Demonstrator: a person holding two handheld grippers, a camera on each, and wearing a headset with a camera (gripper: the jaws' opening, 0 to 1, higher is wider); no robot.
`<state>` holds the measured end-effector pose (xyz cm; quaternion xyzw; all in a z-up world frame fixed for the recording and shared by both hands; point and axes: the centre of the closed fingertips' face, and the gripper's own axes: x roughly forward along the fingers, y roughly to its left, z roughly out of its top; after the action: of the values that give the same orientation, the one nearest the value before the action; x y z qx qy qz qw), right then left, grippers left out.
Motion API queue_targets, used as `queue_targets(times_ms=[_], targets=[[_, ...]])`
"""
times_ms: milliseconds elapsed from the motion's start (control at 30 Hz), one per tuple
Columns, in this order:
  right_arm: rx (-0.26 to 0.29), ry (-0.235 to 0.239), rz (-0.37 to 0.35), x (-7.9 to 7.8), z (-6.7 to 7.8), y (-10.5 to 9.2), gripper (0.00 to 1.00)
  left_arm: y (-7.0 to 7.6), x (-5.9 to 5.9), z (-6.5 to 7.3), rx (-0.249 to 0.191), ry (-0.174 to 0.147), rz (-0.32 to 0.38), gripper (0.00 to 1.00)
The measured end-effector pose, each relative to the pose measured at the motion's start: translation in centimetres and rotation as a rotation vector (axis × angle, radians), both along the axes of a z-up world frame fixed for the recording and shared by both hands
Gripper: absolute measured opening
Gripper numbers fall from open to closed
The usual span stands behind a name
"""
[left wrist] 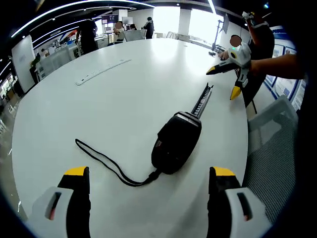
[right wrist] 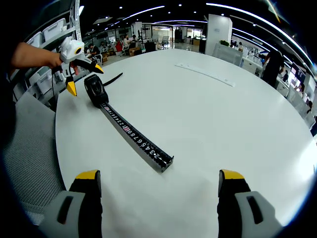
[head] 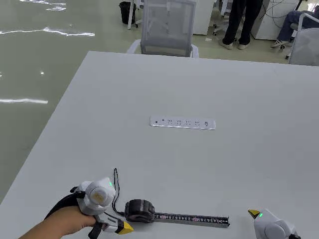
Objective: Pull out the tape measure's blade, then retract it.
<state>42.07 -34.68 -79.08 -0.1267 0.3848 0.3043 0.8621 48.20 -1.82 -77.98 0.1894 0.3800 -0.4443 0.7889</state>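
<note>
The tape measure [head: 139, 210] lies near the counter's [head: 239, 164] front edge, its blade [head: 192, 218] drawn out flat toward the right tool [right wrist: 159, 174], which is released just short of the blade's end. The left tool [left wrist: 148, 172], also released, sits just beside the case. A power strip [head: 183, 122] lies farther back.

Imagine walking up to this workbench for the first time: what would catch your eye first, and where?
The black tape measure sits near the front edge of the white table, its blade lying flat, pulled out to the right. The open left gripper faces the case, and the open right gripper faces the blade's tip. A white power strip lies mid-table.
</note>
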Motion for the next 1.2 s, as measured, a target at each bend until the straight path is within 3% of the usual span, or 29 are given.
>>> queue_targets(times_ms=[200,300,367,400,500,633,967,1200], targets=[[0.019,-0.031,-0.036,-0.1,0.9,0.2,1.00,1.0,-0.8,1.0,-0.068,-0.037,0.069,0.99],[0.033,-0.039,-0.045,-0.4,1.1,0.4,1.00,1.8,-1.0,1.7,-0.098,-0.086,0.092,0.99],[0.030,-0.042,-0.044,-0.6,1.2,0.4,1.00,2.3,-1.2,1.8,-0.103,-0.083,0.114,0.99],[0.033,-0.044,-0.047,-0.8,1.3,0.4,1.00,2.6,-1.5,1.9,-0.119,-0.065,0.136,0.99],[0.040,-0.050,-0.055,-1.2,1.5,0.4,1.00,3.6,-1.8,2.3,-0.136,-0.084,0.165,0.99],[0.046,-0.059,-0.058,-1.9,1.8,0.5,1.00,4.9,-2.5,2.5,-0.174,-0.073,0.214,0.99],[0.057,-0.079,-0.091,-3.3,2.3,0.6,1.00,7.1,-3.8,2.5,-0.192,-0.090,0.255,0.99],[0.073,-0.097,-0.130,-4.1,3.0,0.3,1.00,7.9,-4.1,3.1,-0.214,-0.101,0.286,0.99]])
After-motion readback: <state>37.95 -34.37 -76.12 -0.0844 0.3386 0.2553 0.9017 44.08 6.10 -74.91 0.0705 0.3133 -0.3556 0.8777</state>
